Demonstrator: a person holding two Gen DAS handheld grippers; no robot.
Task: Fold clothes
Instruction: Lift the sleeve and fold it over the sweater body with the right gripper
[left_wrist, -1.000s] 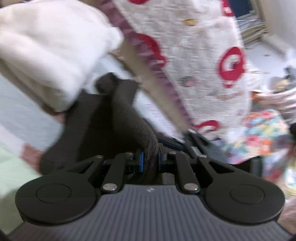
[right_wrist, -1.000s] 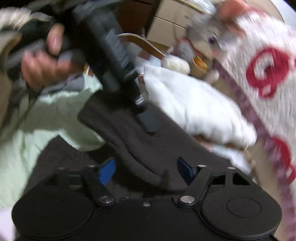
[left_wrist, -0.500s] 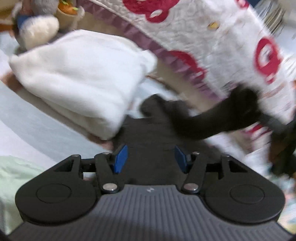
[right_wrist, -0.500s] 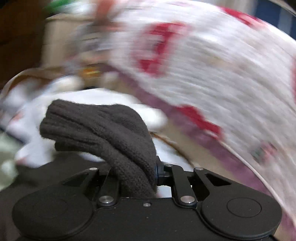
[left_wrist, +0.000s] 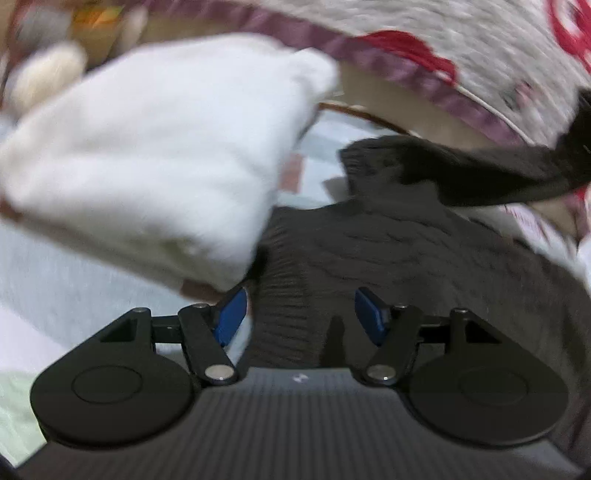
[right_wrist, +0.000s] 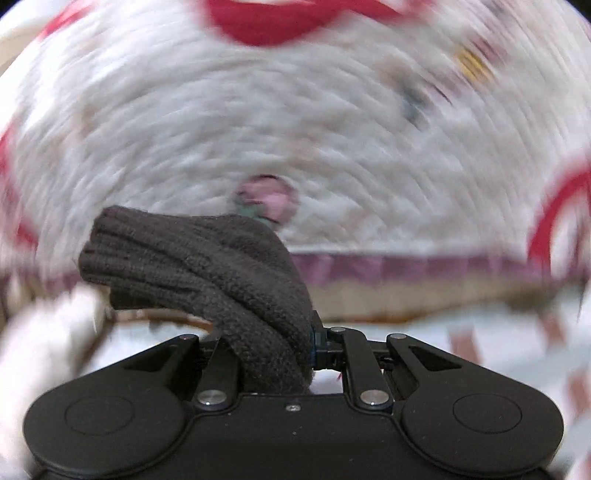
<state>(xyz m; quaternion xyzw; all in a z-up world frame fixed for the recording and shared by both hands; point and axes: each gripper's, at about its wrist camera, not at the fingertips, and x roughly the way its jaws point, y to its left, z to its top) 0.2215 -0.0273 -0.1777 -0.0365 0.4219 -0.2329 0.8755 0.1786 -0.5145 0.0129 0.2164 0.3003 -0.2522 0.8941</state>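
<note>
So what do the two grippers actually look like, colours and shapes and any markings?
Both are alike. The left gripper has a ribbed dark grey body with a small white mark at its front edge, two rounded black lobes with circular insets, black linkage arms on silver pivot pins, and blue pads on the jaws. The right gripper has a smoother black body with the same lobes, arms and pins.

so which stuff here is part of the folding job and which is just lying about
Part of the job:
- dark knit garment
- right gripper, shut on a bunched end of it
- left gripper, jaws opening over it, pads not pressing

Lying about:
- white folded cloth
- red-patterned quilt
- pale bedsheet
</note>
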